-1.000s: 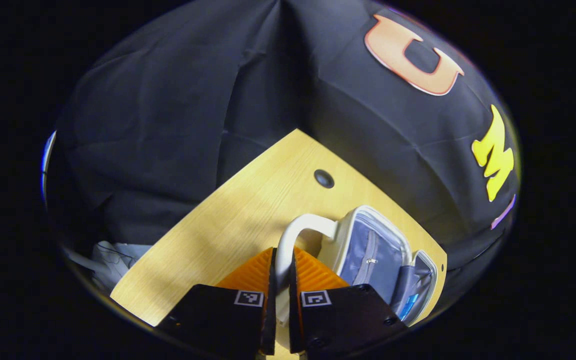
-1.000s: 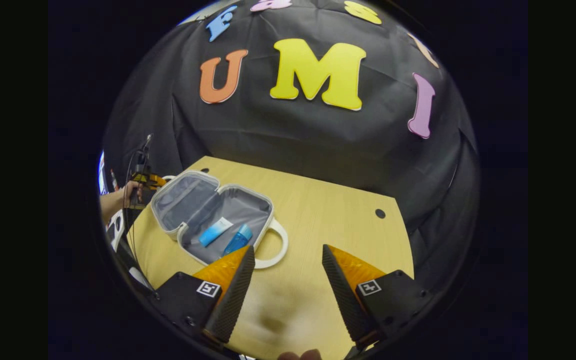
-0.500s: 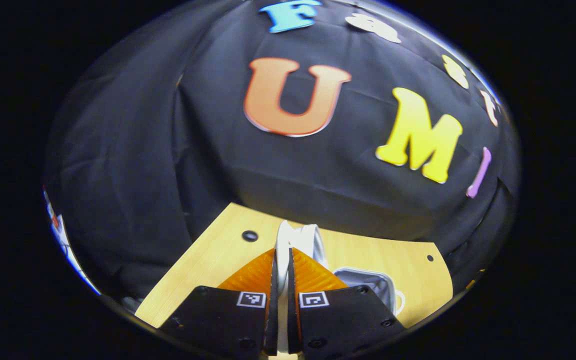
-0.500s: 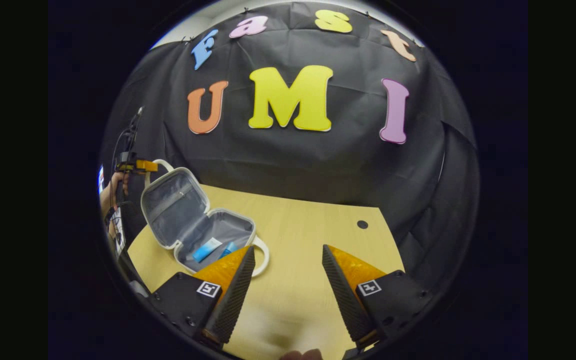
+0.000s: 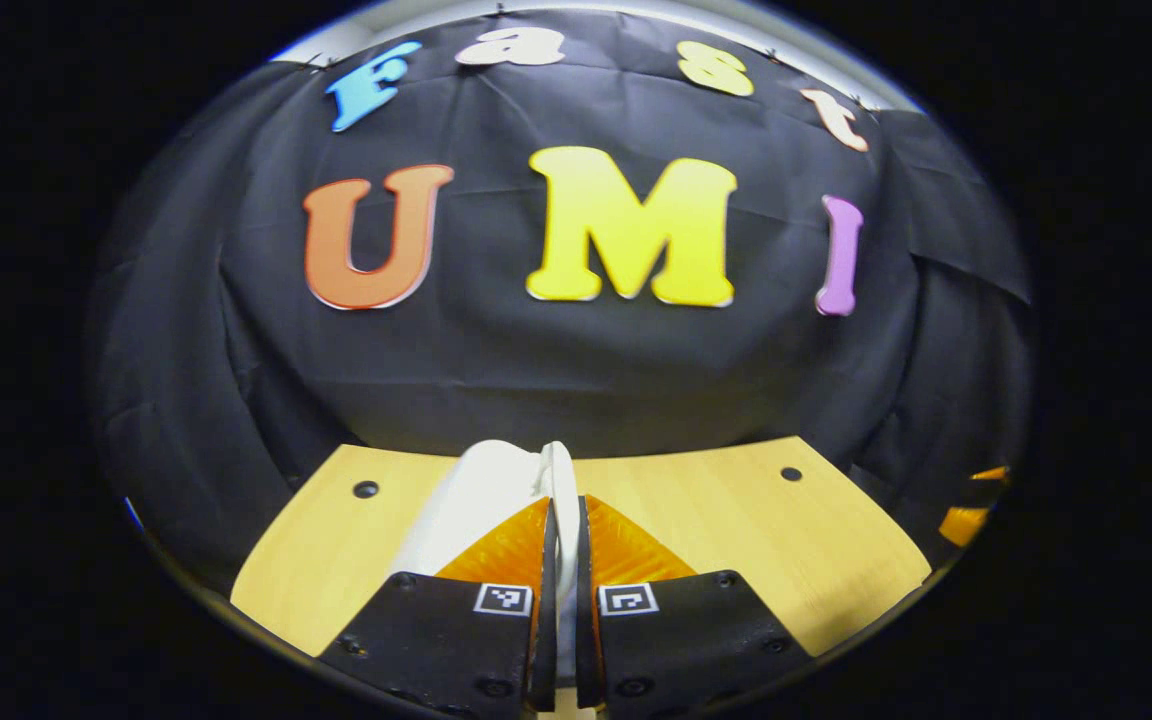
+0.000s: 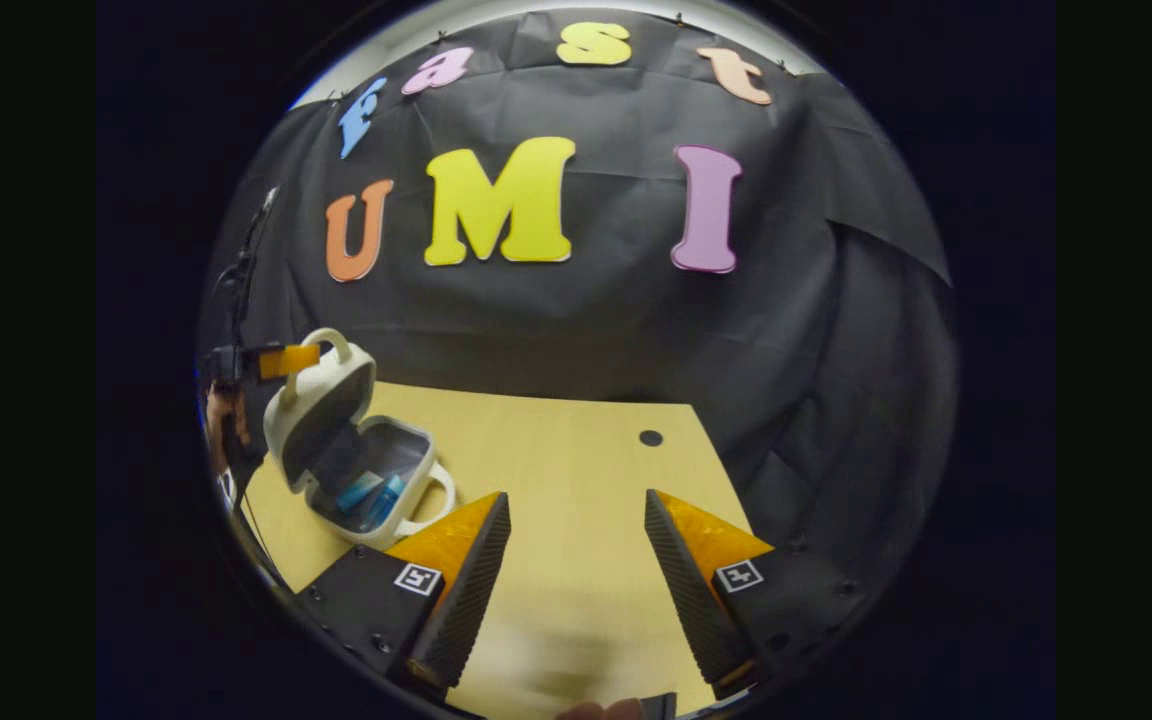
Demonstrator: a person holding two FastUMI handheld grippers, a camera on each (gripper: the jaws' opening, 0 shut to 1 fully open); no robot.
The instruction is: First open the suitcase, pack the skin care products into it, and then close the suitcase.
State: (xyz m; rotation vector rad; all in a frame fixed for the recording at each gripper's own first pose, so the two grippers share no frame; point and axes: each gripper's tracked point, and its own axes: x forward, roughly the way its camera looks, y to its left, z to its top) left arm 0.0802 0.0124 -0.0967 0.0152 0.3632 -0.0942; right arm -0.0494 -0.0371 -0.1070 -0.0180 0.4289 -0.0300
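Note:
A small white suitcase (image 6: 321, 405) with a grey lining stands half open at the table's left in the right gripper view, its lid tilted over the base. Two blue skin care products (image 6: 371, 493) lie in the base. My left gripper (image 5: 562, 520) is shut on the lid's white handle (image 5: 558, 470), and the lid's white shell (image 5: 471, 495) bulges just left of its fingers. In the right gripper view that gripper (image 6: 286, 360) holds the handle (image 6: 329, 340) at the lid's top. My right gripper (image 6: 576, 520) hangs open over the bare table, right of the suitcase.
The wooden table (image 6: 576, 450) has small dark holes (image 6: 650, 437) near its back edge. A hand (image 6: 221, 410) holds the left gripper at the far left. Black cloth walls close in the back and both sides.
The left gripper has swung the lid up and over by its handle, from lying flat open to leaning over the base. The right gripper stays open and its view has turned slightly right.

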